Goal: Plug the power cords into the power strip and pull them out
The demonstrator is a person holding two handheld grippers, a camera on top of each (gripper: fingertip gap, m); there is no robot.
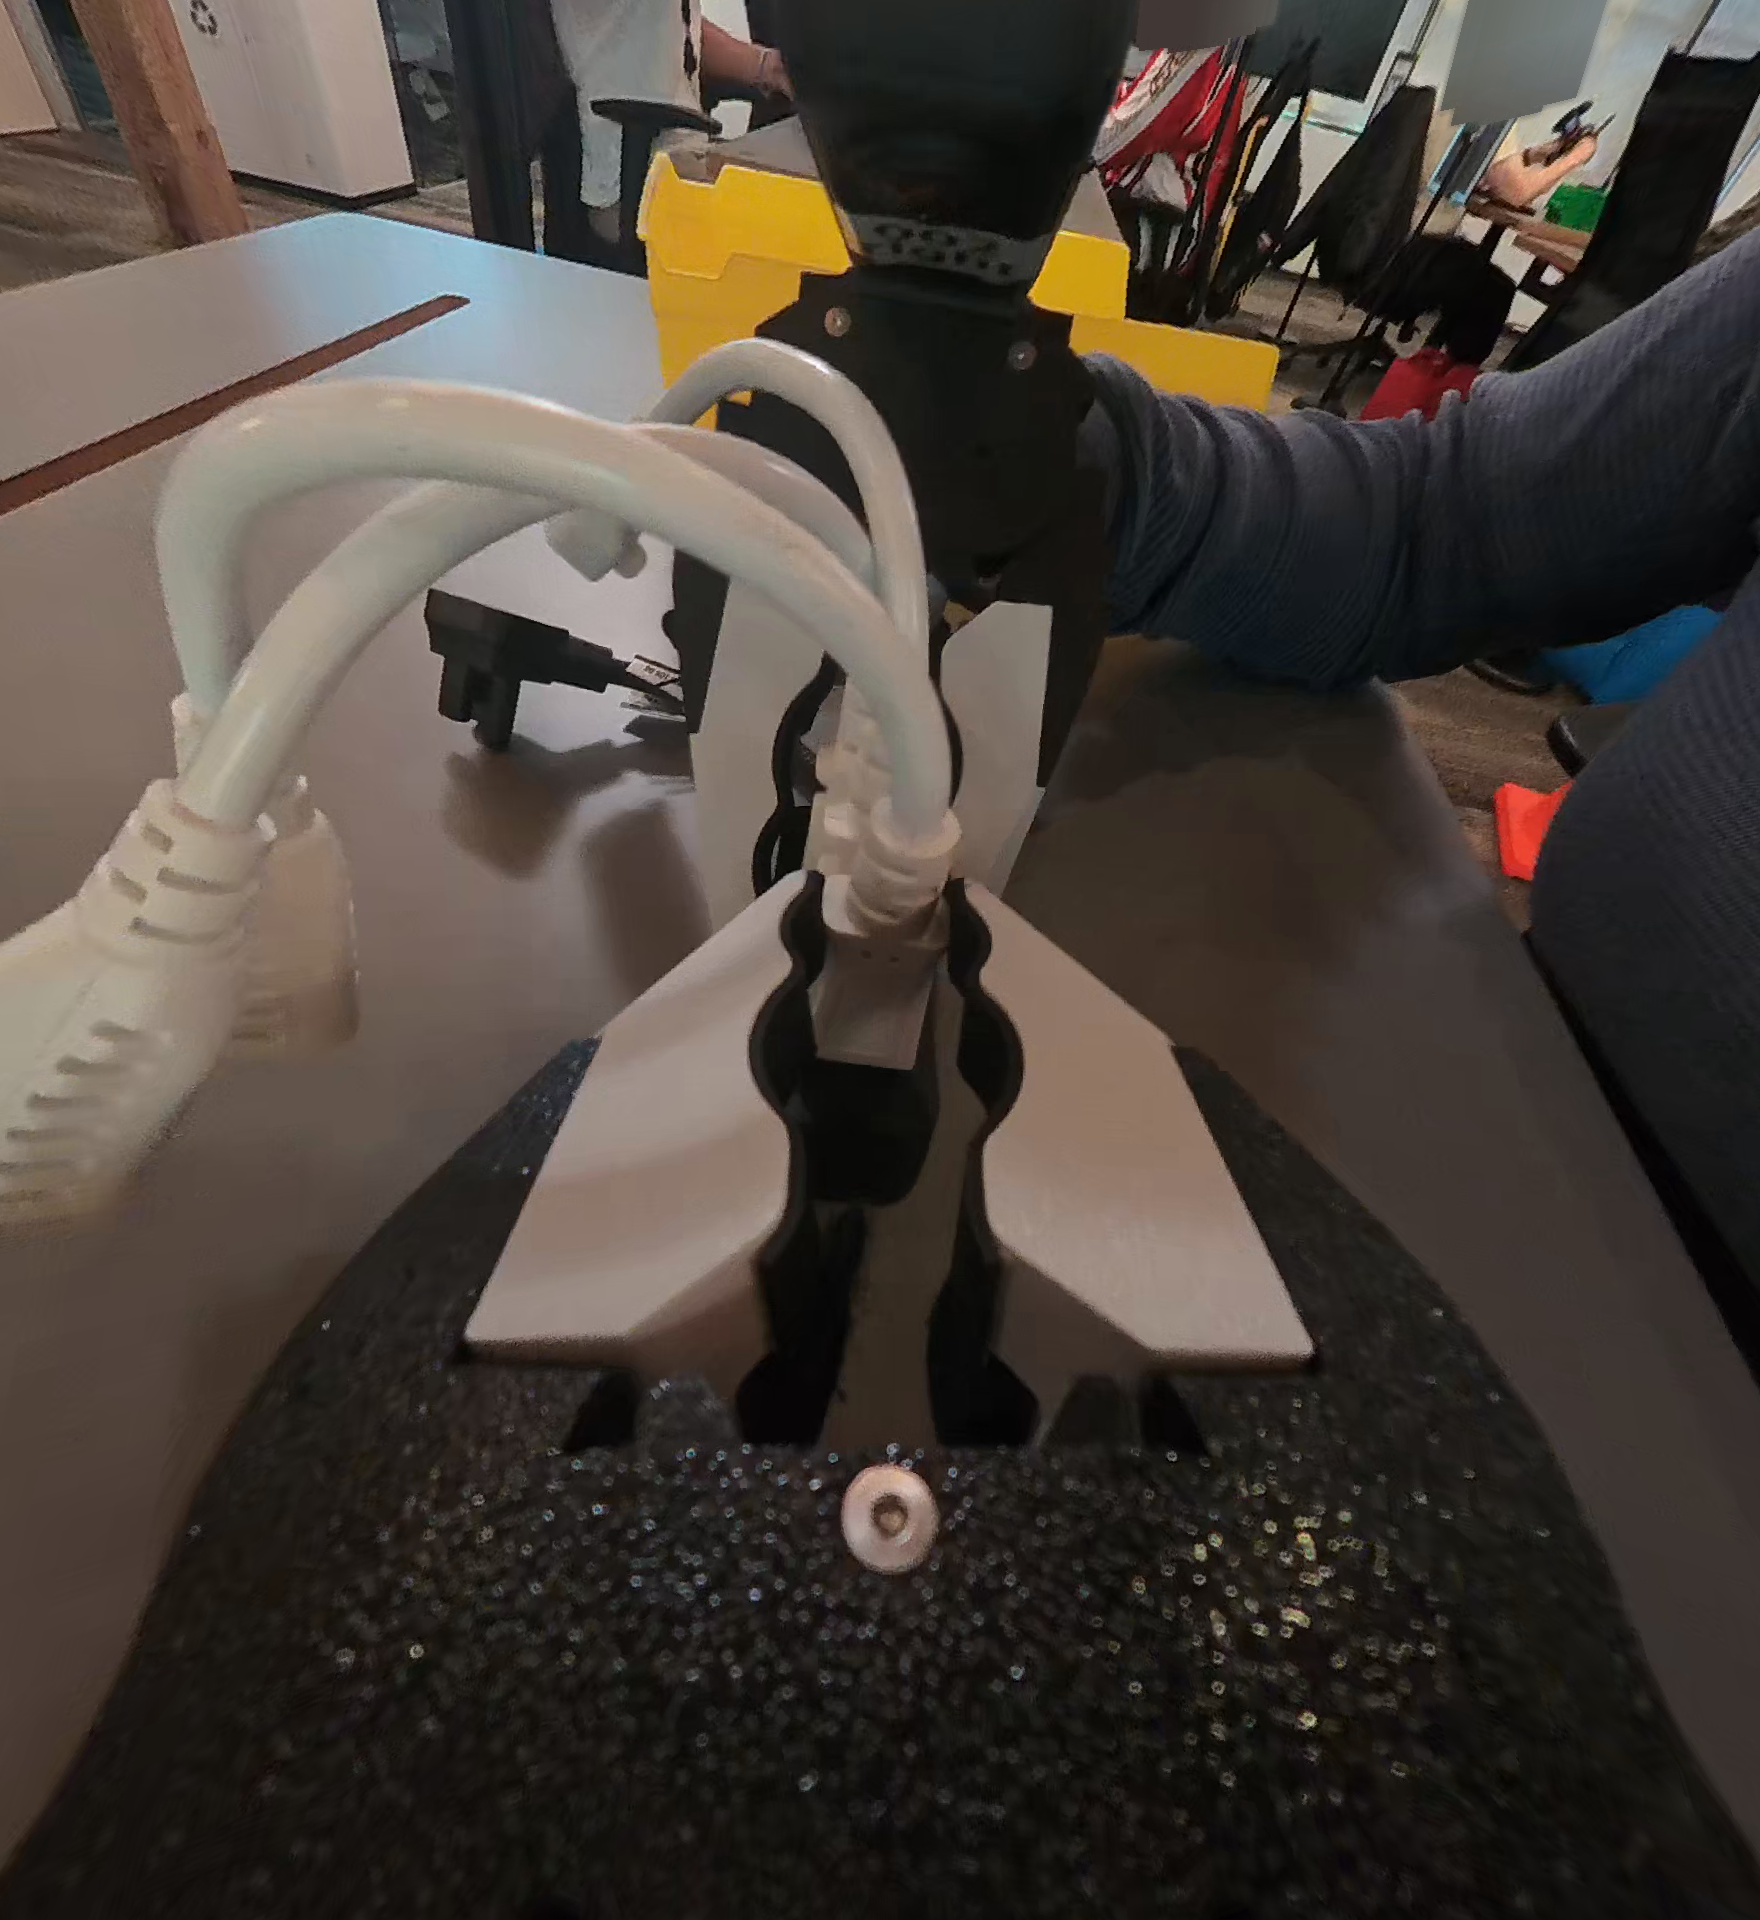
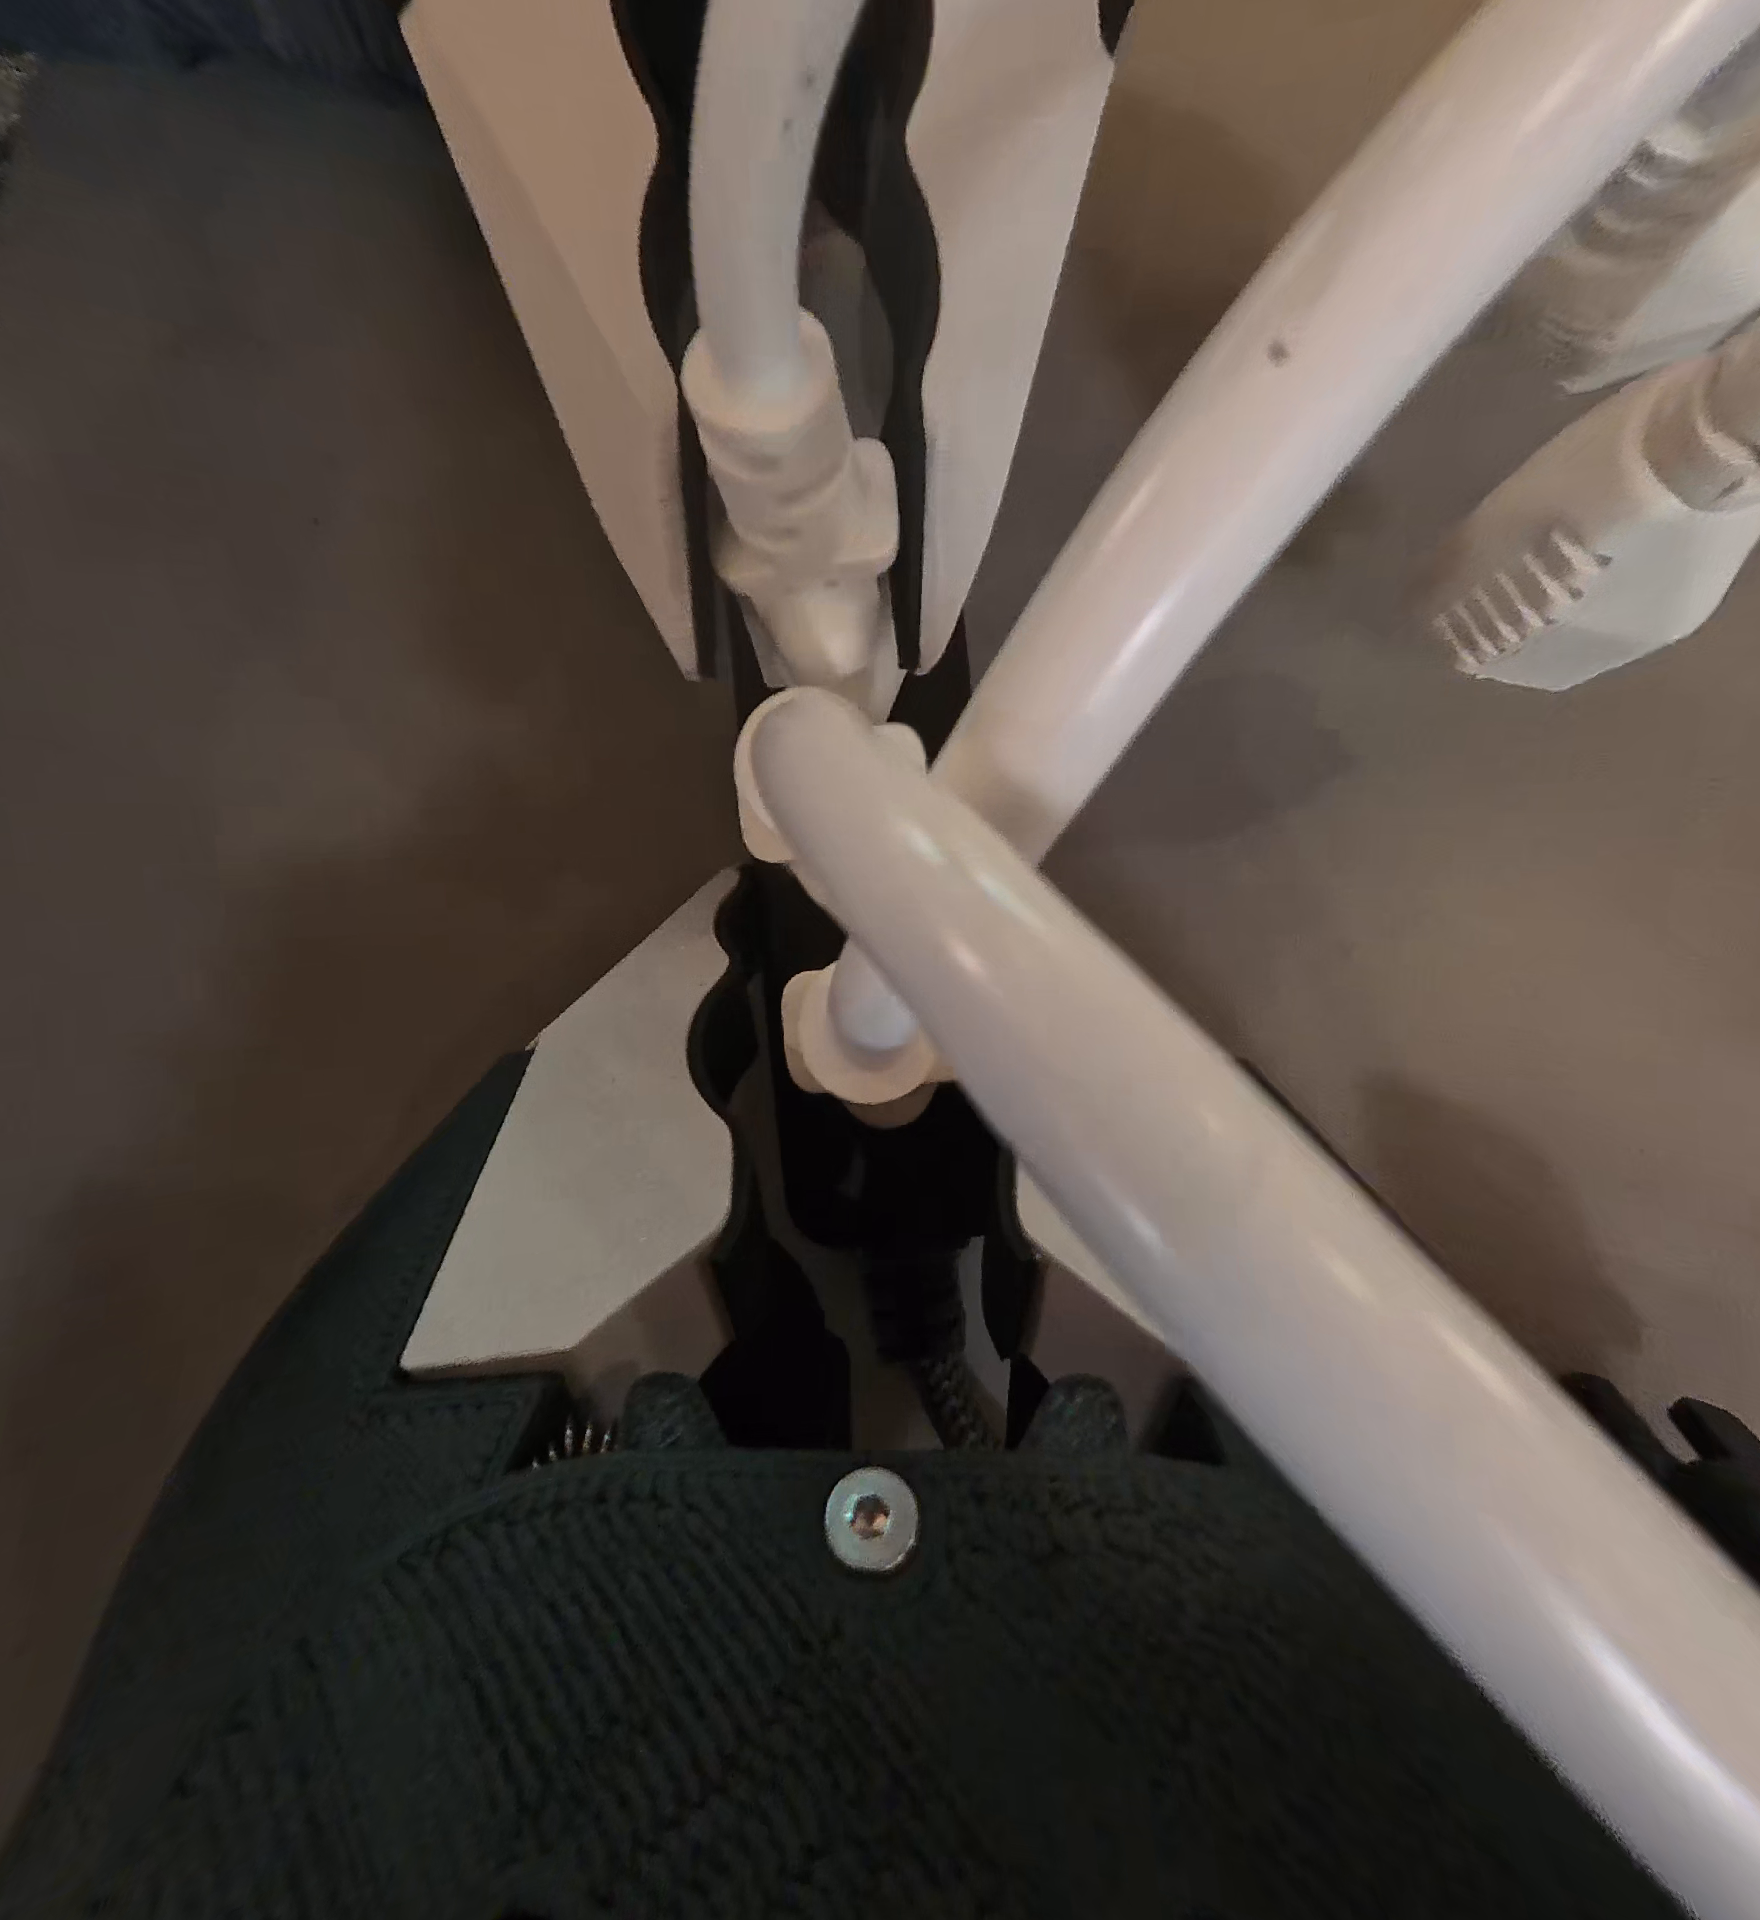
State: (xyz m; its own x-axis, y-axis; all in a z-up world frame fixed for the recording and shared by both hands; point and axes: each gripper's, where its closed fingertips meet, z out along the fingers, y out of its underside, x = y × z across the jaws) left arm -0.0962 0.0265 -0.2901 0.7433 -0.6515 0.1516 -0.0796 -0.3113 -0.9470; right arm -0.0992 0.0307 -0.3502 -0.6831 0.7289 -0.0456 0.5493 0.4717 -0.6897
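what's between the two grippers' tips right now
In the right wrist view, white cords cross the gap between the right gripper and the left gripper; both are shut on plug ends.

Left tongs [image 1: 881, 997]: speckled black body, silver hex screw at centre, pale grey wedge fingers [image 1: 647, 1143] lined with wavy black pads. Right tongs [image 2: 834, 1039]: dark ribbed body, same screw, grey fingers, small spring at the base. Ribbed dark blue sleeve [image 1: 1375, 520] on the arm.
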